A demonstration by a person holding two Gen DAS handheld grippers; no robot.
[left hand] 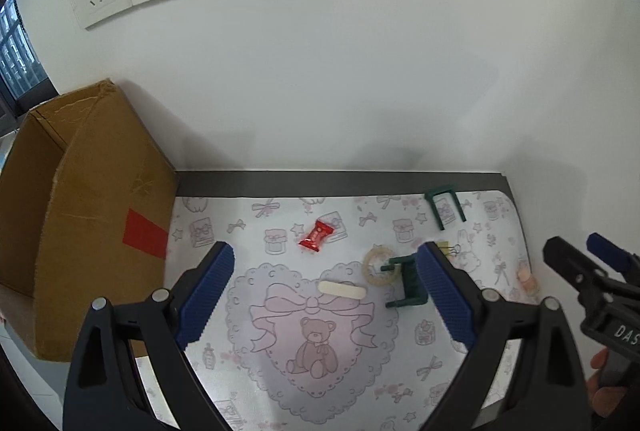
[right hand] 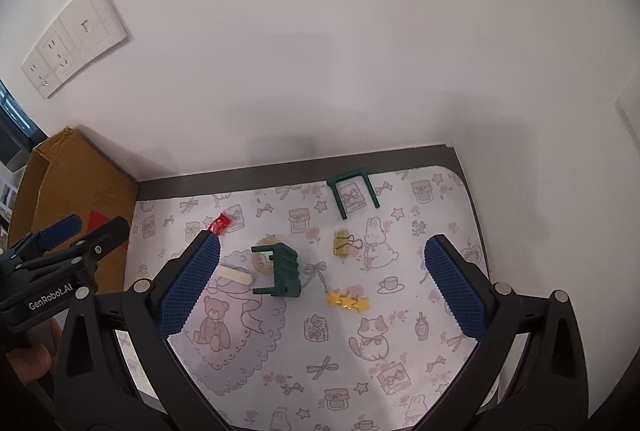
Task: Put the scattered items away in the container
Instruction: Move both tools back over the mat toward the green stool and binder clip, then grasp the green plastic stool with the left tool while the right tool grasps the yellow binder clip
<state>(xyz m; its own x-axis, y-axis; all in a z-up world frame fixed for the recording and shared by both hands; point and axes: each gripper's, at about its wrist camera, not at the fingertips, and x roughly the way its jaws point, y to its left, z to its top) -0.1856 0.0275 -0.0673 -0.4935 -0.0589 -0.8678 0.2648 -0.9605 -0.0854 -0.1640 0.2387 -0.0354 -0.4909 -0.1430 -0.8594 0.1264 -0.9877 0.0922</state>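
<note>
Stars only in right view; both tongs spread, empty.

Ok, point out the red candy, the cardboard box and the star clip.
Red candy (left hand: 316, 235), left wrist view, wrapper middle.
Cardboard box (left hand: 108, 191), left wrist view, side wall.
Star clip (right hand: 347, 300), right wrist view, middle star.

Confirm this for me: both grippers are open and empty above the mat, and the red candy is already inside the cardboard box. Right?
Not quite. The red candy lies on the patterned mat, outside the cardboard box; the left wrist view shows it. The left gripper and right gripper are indeed open and empty.
</note>
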